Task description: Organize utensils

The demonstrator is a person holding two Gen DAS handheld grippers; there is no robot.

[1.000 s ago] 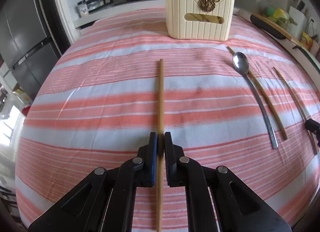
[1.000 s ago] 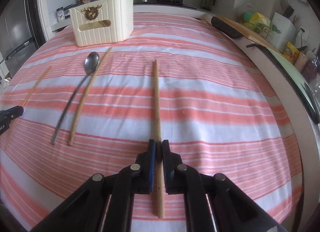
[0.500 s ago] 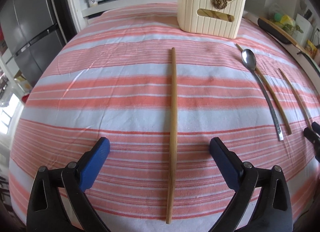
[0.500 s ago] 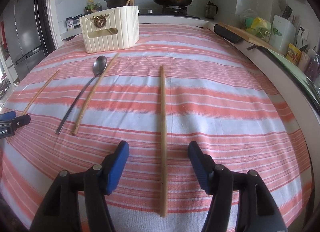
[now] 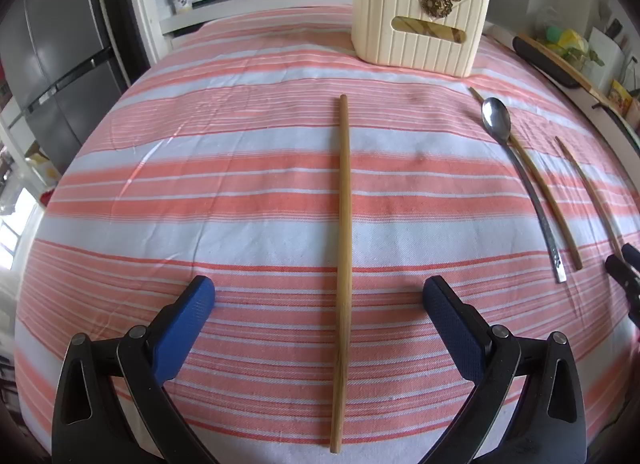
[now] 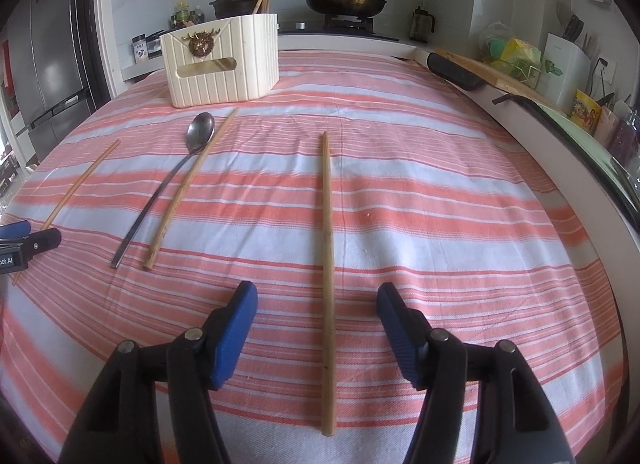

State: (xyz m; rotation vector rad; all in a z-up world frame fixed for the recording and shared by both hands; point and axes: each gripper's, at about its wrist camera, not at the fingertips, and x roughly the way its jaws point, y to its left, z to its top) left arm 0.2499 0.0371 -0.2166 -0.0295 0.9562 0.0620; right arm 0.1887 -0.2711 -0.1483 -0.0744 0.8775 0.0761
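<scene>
In the left wrist view a wooden chopstick (image 5: 344,248) lies on the striped cloth between the wide-open fingers of my left gripper (image 5: 319,298), untouched. In the right wrist view another chopstick (image 6: 328,264) lies between the open fingers of my right gripper (image 6: 317,304). A cream utensil box (image 5: 418,38) with chopsticks in it stands at the far side; it also shows in the right wrist view (image 6: 222,60). A metal spoon (image 5: 520,180) and two more chopsticks (image 5: 536,184) (image 5: 588,188) lie between the grippers.
The table edge runs along the right of the right wrist view, with a cutting board (image 6: 492,72) and counter clutter beyond. A fridge (image 5: 52,56) stands far left. Pots (image 6: 344,0) sit on the stove behind the box.
Both grippers opened and let go of their chopsticks, which now lie on the cloth. Both grippers pulled back and up a little.
</scene>
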